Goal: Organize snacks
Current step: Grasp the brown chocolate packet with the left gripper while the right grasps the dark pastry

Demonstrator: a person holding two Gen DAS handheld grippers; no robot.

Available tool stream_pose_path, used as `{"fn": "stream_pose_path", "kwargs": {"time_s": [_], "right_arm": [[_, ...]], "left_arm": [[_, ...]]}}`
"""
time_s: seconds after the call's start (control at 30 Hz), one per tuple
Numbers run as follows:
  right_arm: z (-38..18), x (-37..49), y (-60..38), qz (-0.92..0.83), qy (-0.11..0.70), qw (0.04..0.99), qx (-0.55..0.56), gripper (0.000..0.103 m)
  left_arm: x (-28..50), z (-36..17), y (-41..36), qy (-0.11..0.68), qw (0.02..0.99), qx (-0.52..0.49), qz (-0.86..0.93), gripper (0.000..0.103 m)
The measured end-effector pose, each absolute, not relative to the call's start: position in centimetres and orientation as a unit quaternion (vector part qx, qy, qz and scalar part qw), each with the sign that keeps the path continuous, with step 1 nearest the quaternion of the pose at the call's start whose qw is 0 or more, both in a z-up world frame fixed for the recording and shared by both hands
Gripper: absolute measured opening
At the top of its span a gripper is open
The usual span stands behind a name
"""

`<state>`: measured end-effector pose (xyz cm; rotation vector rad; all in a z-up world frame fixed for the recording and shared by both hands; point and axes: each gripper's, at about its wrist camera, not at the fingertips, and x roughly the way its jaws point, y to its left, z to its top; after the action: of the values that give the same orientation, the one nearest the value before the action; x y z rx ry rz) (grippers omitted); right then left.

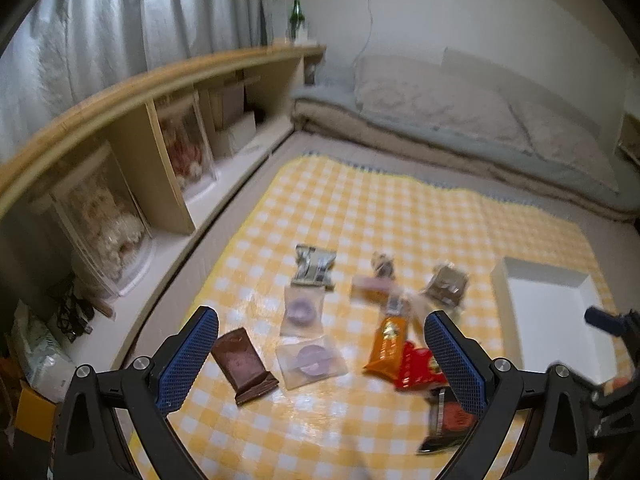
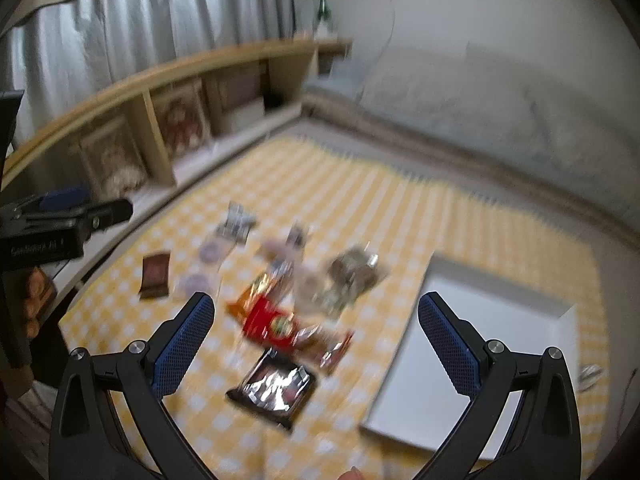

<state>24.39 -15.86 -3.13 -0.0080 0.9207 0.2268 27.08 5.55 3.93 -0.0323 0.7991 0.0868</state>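
Two handheld grippers hang above a yellow-and-white checked mat (image 1: 360,208) spread on the floor, both with their blue-padded jaws spread wide and nothing between them. The left gripper (image 1: 322,348) is over the near left part of the mat; the right gripper (image 2: 316,340) is over the near middle, and its view is blurred.

Scattered snacks lie loose on the mat. In the left wrist view, a brown chocolate-coloured packet (image 1: 244,364) lies nearest the left finger. Just beside it to the right are two clear packets, each holding a purple ring-shaped sweet (image 1: 310,362), one behind the other. Behind those lies a silver foil packet (image 1: 314,266). Toward the right, an orange packet (image 1: 388,346) and a red packet (image 1: 418,366) overlap, and a dark foil packet (image 1: 446,420) lies nearest the camera, partly hidden by the right finger. Further small wrappers behind them are too blurred to name.

A white shallow tray (image 1: 516,300) sits on the right side of the mat, apart from the snacks. A low wooden shelf (image 1: 160,80) runs along the left wall, with a green bottle (image 1: 296,16) on its far end.
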Motion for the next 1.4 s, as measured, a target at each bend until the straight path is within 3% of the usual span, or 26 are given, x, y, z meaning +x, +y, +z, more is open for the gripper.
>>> {"fn": "stream_pose_path", "kwargs": {"time_s": [0.17,0.27,0.5,0.83,1.2,1.3,1.4], "right_arm": [[-7.8,25.6,-15.6,0.139,0.529,0.836,0.034,0.103],[-10.8,26.0,-16.0,0.139,0.585,0.794,0.093,0.095],[-15.0,25.8,-16.1,0.108,0.660,0.718,0.191,0.092],[-18.2,25.4,-15.1,0.038,0.695,0.674,0.246,0.088],[-20.3,26.2,-14.0,-0.013,0.699,0.662,0.269,0.081],[-20.3,26.6,-14.1,-0.014,0.701,0.663,0.262,0.066],[-19.8,26.7,-14.1,-0.005,0.702,0.664,0.258,0.065]], "left_arm": [[31.1,1.7,9.0,0.409,0.909,-0.034,0.065,0.103],[33.0,0.2,10.5,0.412,0.907,-0.030,0.087,0.103],[35.8,-5.1,12.4,0.470,0.874,-0.039,0.120,0.101],[39.0,-11.6,14.5,0.550,0.815,-0.085,0.162,0.086],[40.7,-15.1,15.8,0.571,0.781,-0.136,0.214,0.075],[40.9,-15.4,15.6,0.572,0.780,-0.133,0.217,0.067],[40.9,-15.3,15.5,0.575,0.779,-0.118,0.223,0.052]]}}
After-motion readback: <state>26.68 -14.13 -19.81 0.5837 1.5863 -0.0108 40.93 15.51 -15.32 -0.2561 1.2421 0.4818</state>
